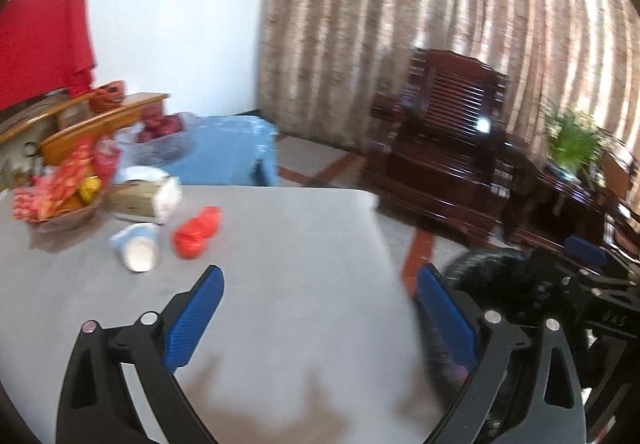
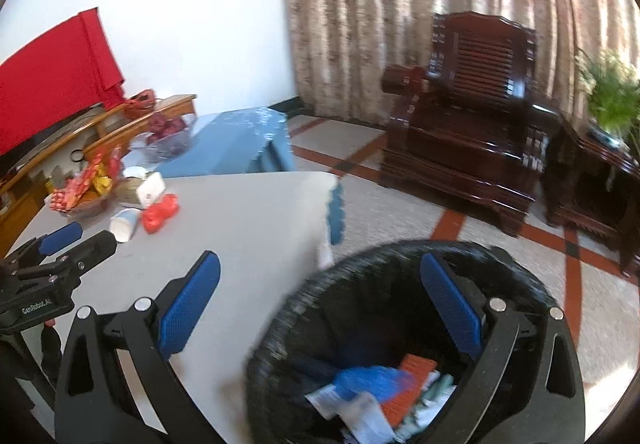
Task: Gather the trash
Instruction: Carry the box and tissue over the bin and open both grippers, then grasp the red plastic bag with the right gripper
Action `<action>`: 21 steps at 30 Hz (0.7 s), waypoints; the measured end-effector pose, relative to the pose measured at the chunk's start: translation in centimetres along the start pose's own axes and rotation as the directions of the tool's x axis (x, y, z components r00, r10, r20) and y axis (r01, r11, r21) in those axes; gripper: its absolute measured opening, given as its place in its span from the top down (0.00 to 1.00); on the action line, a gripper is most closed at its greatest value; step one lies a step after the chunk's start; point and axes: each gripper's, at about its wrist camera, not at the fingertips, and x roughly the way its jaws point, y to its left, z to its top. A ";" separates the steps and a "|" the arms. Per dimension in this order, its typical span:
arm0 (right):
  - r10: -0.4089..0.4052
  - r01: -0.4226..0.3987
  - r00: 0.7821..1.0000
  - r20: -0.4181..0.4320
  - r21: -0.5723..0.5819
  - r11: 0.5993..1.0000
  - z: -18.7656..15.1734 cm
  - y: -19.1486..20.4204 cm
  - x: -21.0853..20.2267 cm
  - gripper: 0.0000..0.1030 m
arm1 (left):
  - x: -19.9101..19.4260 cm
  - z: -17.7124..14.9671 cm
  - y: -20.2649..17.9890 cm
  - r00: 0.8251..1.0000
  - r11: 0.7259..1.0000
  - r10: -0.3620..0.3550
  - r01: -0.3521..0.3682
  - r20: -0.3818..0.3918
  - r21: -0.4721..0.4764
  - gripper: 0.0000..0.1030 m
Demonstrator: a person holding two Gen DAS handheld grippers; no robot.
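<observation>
While our right gripper (image 2: 320, 300) hangs spread and empty over the black bin (image 2: 280, 332) at six o'clock, several scraps already lie inside, so we judge the job partly done. Our left gripper (image 1: 320, 312) is also spread, holding nothing, above the grey table (image 1: 280, 264). Two pieces remain at ten o'clock: one tipped white paper cup (image 1: 138, 248) and, just beside it, one crumpled red wrapper (image 1: 197, 232). One snack basket (image 1: 60, 199) stands behind.

Each gripper (image 1: 318, 286) (image 2: 320, 274) has 2 black arched arms, blue ribbed finger pads (image 1: 196, 318), silver screws, and white "GenRobot.AI" lettering.
</observation>
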 end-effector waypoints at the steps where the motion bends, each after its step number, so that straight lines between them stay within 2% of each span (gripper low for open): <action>1: 0.008 -0.008 1.000 -0.002 -0.002 1.000 0.2 0.6 0.5 0.05 | 0.0 -0.1 1.2 1.000 1.000 0.029 -0.029 0.003 -0.007 0.08; 6: 0.055 -0.055 0.998 -0.008 -0.030 0.998 1.2 4.4 3.7 0.05 | 0.0 -0.6 5.8 0.991 0.990 0.136 -0.136 0.011 -0.029 0.08; 11: 0.099 -0.102 0.994 -0.034 -0.084 0.991 1.9 9.3 8.1 0.05 | 1.4 -0.9 11.0 0.972 0.970 0.237 -0.236 0.000 -0.063 0.08; 16: 0.118 -0.125 0.991 -0.065 -0.124 0.984 2.2 13.2 12.4 0.05 | 4.1 -0.9 15.0 0.952 0.947 0.306 -0.307 -0.028 -0.091 0.08; 21: 0.112 -0.123 0.990 -0.088 -0.131 0.984 2.9 15.6 16.5 0.05 | 7.9 -0.7 18.0 0.937 0.932 0.343 -0.348 -0.058 -0.100 0.08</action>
